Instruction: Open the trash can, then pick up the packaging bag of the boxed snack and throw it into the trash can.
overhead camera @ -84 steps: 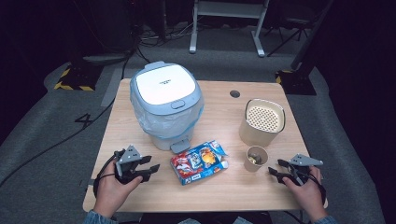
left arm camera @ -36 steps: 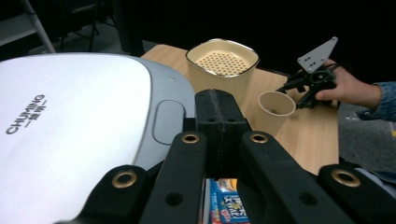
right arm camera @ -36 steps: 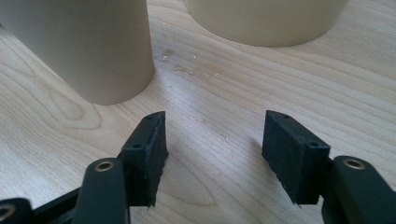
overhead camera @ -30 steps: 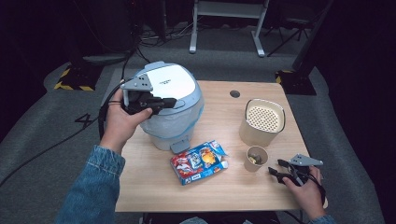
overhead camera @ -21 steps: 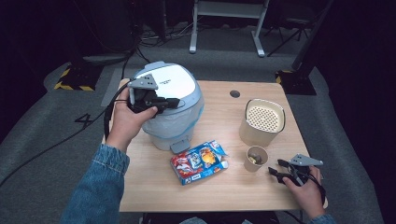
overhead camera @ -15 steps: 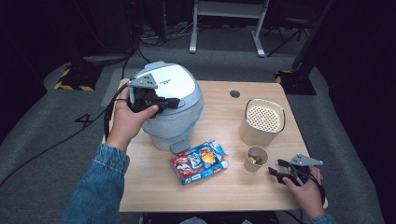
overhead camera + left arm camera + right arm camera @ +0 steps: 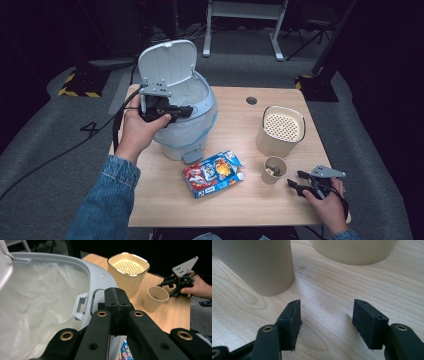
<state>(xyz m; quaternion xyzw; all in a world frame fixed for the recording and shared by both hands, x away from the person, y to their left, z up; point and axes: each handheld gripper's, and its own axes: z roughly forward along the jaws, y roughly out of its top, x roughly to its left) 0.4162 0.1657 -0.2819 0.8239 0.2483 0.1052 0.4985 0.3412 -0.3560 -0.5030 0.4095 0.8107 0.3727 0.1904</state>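
A pale blue-grey bin (image 7: 187,132) stands at the table's back left, its lid (image 7: 167,62) raised upright and a clear plastic liner (image 7: 37,307) showing inside. My left gripper (image 7: 186,111) is shut with nothing between its pads, its tip (image 7: 117,305) resting over the bin's front rim beside the latch (image 7: 81,306). At the front right of the table my right gripper (image 7: 295,181) lies low and open, its jaws (image 7: 327,315) apart over bare wood, a short way from a paper cup (image 7: 274,170) (image 7: 257,265).
A beige canister with a perforated top (image 7: 281,129) (image 7: 128,271) stands behind the cup. A colourful snack packet (image 7: 212,174) lies in front of the bin. The wooden table (image 7: 260,210) has a cable hole (image 7: 252,100) at the back. The right gripper (image 7: 175,286) is seen beyond the cup.
The left gripper rose from the table to the bin's closed lid; the lid has now swung open and stands upright. The right gripper has stayed still.
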